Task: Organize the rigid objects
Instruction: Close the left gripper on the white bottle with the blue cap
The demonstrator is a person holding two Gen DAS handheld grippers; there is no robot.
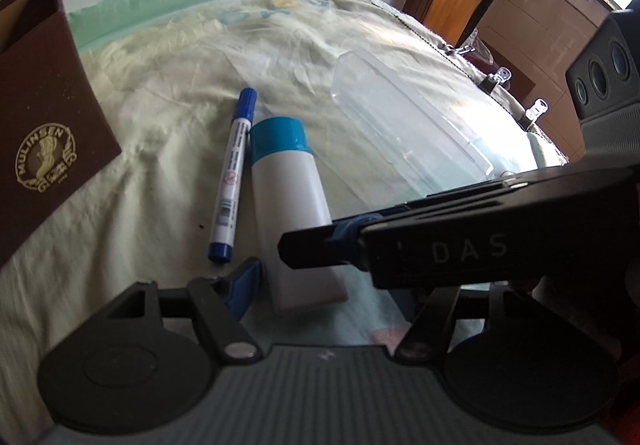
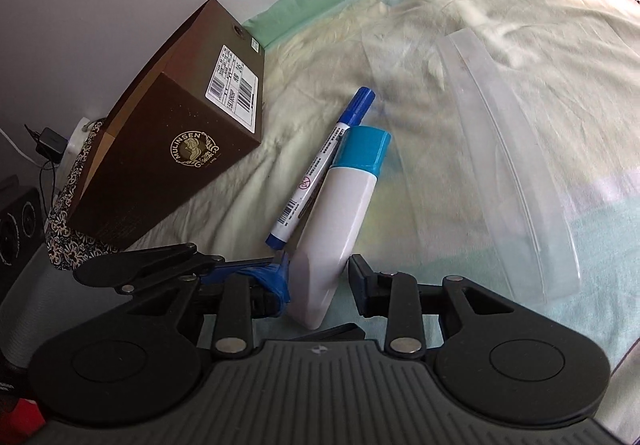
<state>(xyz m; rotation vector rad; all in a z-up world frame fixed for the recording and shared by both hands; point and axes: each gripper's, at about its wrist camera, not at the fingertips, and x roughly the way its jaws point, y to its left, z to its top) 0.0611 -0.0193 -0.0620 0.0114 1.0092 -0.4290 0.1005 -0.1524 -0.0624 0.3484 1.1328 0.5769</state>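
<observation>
at the far left of the right wrist view, toward ten o'clock, a brown box lies on the bed with its printed emblem facing the camera. just right of it lies a blue marker, long axis running from about seven o'clock up to one o'clock. beside the marker is the white bottle, blue cap at the far end. in this view it overlaps the marker's barrel; whether the two touch cannot be told.

the bottle's long axis runs nearly straight ahead of the right tongs, base at six o'clock and cap toward twelve to one o'clock. its base sits between the jaws, and the right tongs appear clenched on it, both pads against its sides. the left tongs stand released and grasp nothing. one finger lies just at the bottle's base on the marker side; the other is hidden behind the right tongs, which cross in from three o'clock.

furthest right, from one to four o'clock, a clear tray lies alongside, apart from the bottle.

judgement: the right hand has the bottle in hand. any transfer turns on swinging the cap end toward ten o'clock for the box or two o'clock for the tray. the marker is likely to be nudged.
</observation>
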